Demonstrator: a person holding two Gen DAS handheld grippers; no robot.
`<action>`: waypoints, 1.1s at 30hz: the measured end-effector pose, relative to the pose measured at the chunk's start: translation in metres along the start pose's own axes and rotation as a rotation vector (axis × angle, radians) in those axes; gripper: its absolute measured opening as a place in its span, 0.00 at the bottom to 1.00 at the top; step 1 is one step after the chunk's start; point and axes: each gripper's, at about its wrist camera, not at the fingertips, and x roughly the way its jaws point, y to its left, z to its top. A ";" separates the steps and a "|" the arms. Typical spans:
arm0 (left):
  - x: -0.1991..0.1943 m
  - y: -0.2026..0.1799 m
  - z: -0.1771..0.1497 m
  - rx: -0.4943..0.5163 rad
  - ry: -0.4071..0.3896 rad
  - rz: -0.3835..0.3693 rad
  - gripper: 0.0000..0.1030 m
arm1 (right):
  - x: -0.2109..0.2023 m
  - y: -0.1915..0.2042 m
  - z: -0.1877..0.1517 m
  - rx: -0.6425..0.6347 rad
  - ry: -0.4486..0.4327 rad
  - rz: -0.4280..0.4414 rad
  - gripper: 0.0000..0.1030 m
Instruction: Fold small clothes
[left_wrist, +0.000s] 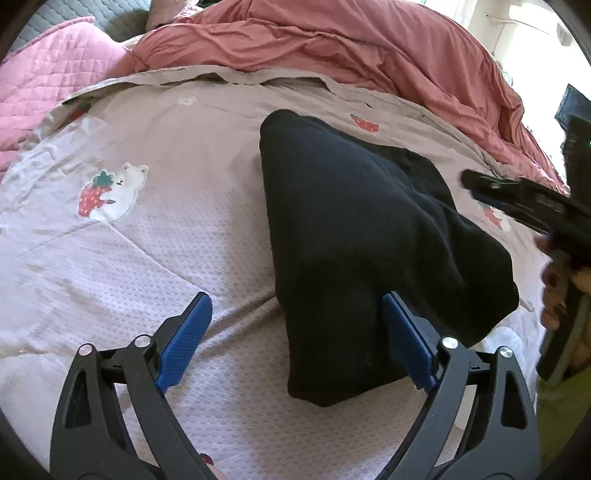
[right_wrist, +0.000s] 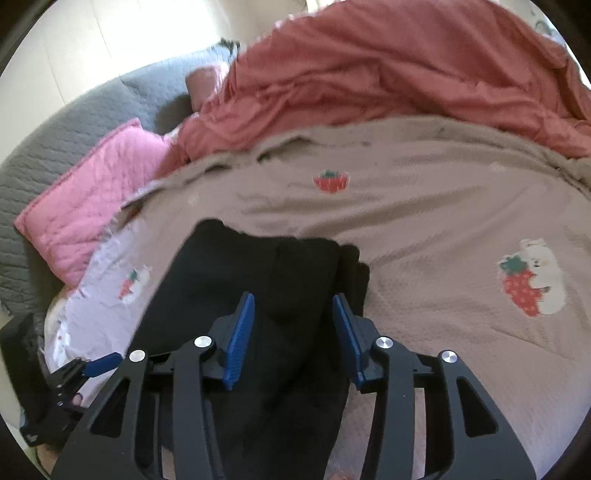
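Black garment (left_wrist: 354, 236), folded into a thick wedge. In your left wrist view its long axis runs from the near blunt corner, low between your fingers, up and away to a rounded end near the far edge of the blanket; a broader flap spreads off to the right. In your right wrist view (right_wrist: 255, 291) it lies lengthwise away from you, square far edge, a layered fold showing along its right side.

Your left gripper (left_wrist: 295, 310) stands wide open. Its left blue pad (left_wrist: 186, 339) sits over bare blanket, clear of the cloth; the right pad is at the garment's right-hand slope, contact not clear. The near corner of the wedge lies between the two, not pinched.

Your right gripper (right_wrist: 293, 314) is partly open above the garment's middle. Black cloth fills the gap between the pads; nothing looks clamped. Slight blur in this view. From the left wrist it shows at the right edge, dark and blurred (left_wrist: 524, 206), beside the garment's flap.

Surface: a beige-lilac textured blanket (left_wrist: 177, 258) with strawberry-and-bear patches (left_wrist: 110, 195). Beyond it a rumpled salmon-red duvet (right_wrist: 406, 74). A pink quilted cushion (right_wrist: 92, 195) at the left, against a grey quilted cover (right_wrist: 74, 122). Bright light behind.
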 end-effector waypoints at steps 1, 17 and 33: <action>0.001 0.000 0.000 0.003 0.001 0.000 0.86 | 0.007 -0.001 0.000 0.002 0.017 0.000 0.41; 0.000 0.001 0.000 -0.006 0.003 -0.029 0.86 | -0.001 -0.003 0.011 -0.046 -0.085 0.012 0.06; 0.004 0.001 -0.001 -0.013 0.016 -0.035 0.86 | 0.002 -0.011 -0.012 -0.072 -0.057 -0.098 0.20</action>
